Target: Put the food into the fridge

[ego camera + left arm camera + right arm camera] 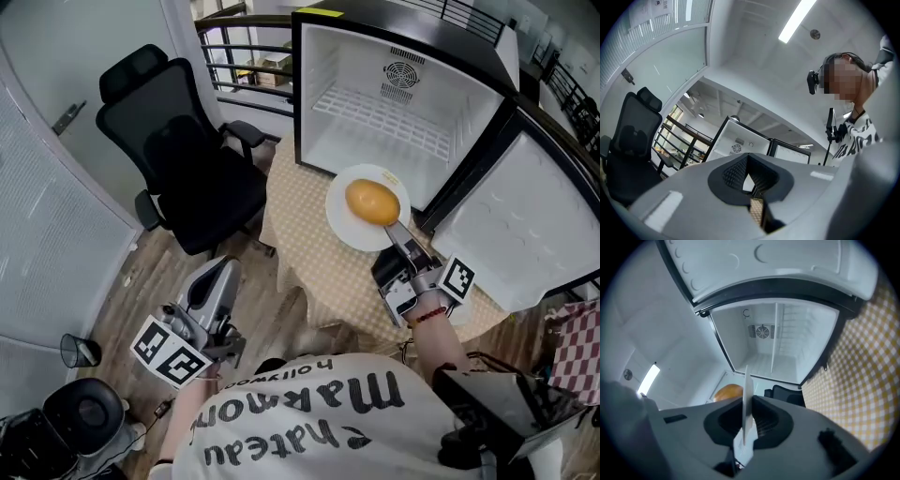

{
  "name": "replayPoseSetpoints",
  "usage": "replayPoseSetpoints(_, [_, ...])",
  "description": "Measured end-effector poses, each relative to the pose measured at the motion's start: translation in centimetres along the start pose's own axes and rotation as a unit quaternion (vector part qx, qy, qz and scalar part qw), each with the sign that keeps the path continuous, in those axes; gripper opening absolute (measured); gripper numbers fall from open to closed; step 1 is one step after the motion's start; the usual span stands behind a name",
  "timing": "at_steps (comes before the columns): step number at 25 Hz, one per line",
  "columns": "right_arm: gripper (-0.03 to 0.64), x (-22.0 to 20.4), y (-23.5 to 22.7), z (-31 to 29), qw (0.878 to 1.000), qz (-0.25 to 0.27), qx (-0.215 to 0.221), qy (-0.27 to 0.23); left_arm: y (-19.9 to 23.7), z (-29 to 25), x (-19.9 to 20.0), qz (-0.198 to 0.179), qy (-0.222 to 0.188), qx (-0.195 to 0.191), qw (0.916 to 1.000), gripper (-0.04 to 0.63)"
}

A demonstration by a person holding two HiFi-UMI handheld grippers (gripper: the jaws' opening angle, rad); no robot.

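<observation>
Nearest the camera, upside-down black lettering is seen on the person's white shirt point(309, 412); it appears to read "Chateau Marmont" with "Hollywood" beside it, though the folds make this uncertain. The left gripper point(216, 281) is held low beside the shirt, over the wooden floor. Its jaws are brought together with nothing between them. The right gripper point(398, 234) is clamped narrowly on the rim of a white plate point(342, 220), which is seen edge-on between the pads in the right gripper view point(746, 413). An orange-yellow rounded food item point(372, 202) is carried on the plate, over the yellow checked tablecloth point(309, 253) and just in front of the open fridge point(394, 103). The fridge's white interior is fitted with a wire shelf and a rear fan, and its door point(525, 225) is swung wide to the right. No brand can be read on it. A black office chair point(187, 159) is placed left of the table.
</observation>
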State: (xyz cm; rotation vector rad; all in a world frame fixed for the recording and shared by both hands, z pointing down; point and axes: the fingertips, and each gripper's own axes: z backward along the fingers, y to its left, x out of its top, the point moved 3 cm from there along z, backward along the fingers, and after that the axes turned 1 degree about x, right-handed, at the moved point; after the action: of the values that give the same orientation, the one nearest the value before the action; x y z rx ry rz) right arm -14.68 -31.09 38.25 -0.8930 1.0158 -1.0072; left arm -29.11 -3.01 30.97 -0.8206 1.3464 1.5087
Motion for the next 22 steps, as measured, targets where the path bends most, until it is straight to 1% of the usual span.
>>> replayPoseSetpoints(2, [0.025, 0.7, -0.5, -0.9, 1.0, -0.003, 0.003, -0.011, 0.8, -1.0, 0.0, 0.008, -0.001, -0.004, 1.0, 0.005])
replayPoseSetpoints(5, [0.025, 1.7, -1.2, -2.3, 1.0, -0.007, 0.011, -0.023, 1.5, -2.7, -0.4, 0.006, 0.01, -0.017, 0.9998, 0.005])
replayPoseSetpoints(8, [0.025, 2.5, -1.8, -4.0, 0.999, -0.005, 0.02, -0.027, 2.9, -4.4, -1.5, 0.014, 0.034, -0.017, 0.9992, 0.005])
replayPoseSetpoints(11, [0.025, 3.4, -2.4, -5.3, 0.999, 0.001, 0.017, -0.036, 4.2, -6.2, -2.7, 0.024, 0.061, -0.023, 0.9976, 0.005])
replayPoseSetpoints(14, [0.025, 4.6, -3.2, -6.4, 0.998, 0.005, 0.01, -0.056, 5.6, -8.6, -2.9, 0.033, 0.067, -0.048, 0.9961, 0.005])
replayPoseSetpoints(16, [0.025, 5.3, -3.7, -7.1, 0.997, 0.007, 0.007, -0.071, 6.7, -10.6, -3.2, 0.039, 0.079, -0.067, 0.9939, 0.005])
replayPoseSetpoints(22, [0.025, 6.9, -5.1, -9.1, 0.993, 0.009, -0.014, -0.119, 10.3, -17.5, -4.3, 0.051, 0.135, -0.13, 0.9809, 0.005])
